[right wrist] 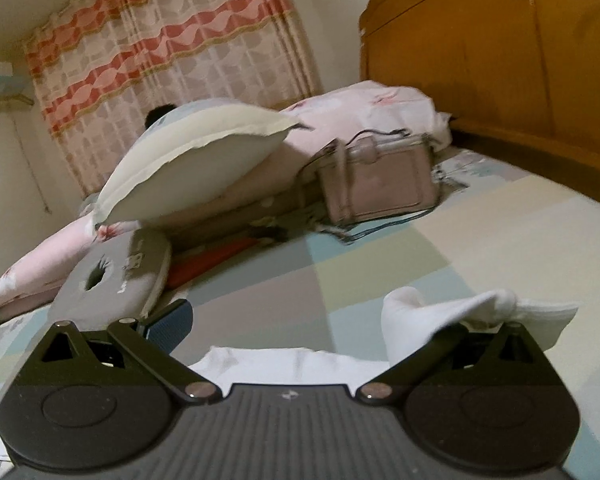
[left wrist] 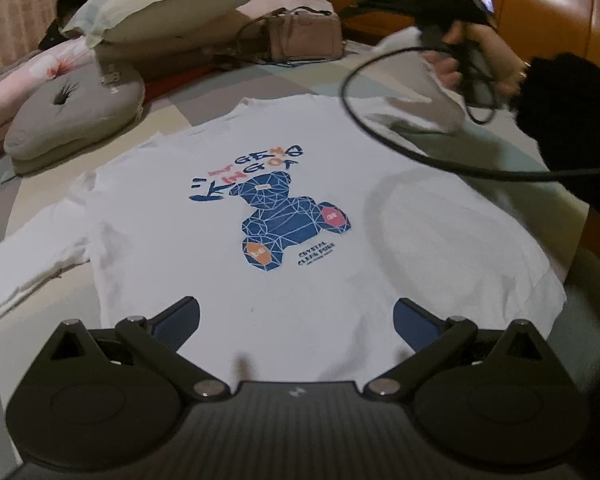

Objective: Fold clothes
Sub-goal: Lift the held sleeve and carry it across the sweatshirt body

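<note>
while the white sweatshirt lies print-up on the bed, your left hand-held gripper hovers spread over its near hem; your right hand-held gripper gapes, sleeve draped over one finger.

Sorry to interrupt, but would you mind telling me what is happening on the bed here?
A person is folding a white long-sleeved shirt spread flat, print up, on the bed. The right hand-held gripper has a sleeve draped over one finger, lifted off the bed. The left hand-held gripper hovers open above the hem.
</note>
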The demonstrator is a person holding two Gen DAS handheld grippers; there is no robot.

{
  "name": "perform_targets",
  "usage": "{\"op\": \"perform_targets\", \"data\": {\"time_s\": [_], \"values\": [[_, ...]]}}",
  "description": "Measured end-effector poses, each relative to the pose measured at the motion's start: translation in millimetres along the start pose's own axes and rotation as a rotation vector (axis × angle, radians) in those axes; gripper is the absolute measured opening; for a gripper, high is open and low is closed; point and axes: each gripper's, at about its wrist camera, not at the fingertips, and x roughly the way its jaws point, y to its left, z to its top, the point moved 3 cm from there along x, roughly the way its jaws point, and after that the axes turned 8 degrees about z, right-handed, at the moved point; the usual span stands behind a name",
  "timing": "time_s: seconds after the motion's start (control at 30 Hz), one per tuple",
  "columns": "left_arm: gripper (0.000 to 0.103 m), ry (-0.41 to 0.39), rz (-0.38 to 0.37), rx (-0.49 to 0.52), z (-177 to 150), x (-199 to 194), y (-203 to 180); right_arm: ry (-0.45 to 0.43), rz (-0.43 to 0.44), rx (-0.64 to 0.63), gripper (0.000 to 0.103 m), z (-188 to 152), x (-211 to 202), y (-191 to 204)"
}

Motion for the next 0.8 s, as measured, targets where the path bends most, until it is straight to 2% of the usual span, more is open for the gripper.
{"op": "perform_targets", "data": {"time_s": [0.17, 0.4, 0.8], "values": [[0.102, 0.007, 0.036, 0.038, -2.1, -1.6, 5.3, -0.001, 0.025, -0.003, 0.103, -2.9, 20.7, 23.3], [0.102, 0.017, 0.044, 0.076, -7.5, -6.0, 6.0, 0.008, 0.076, 0.015, 0.103, -11.1, 51.8, 55.6], [0.102, 0.033, 0.036, 0.088, -17.2, -10.3, -1.3, 0.073, 0.180, -0.040, 0.103, -37.0, 94.1, 125.4]]}}
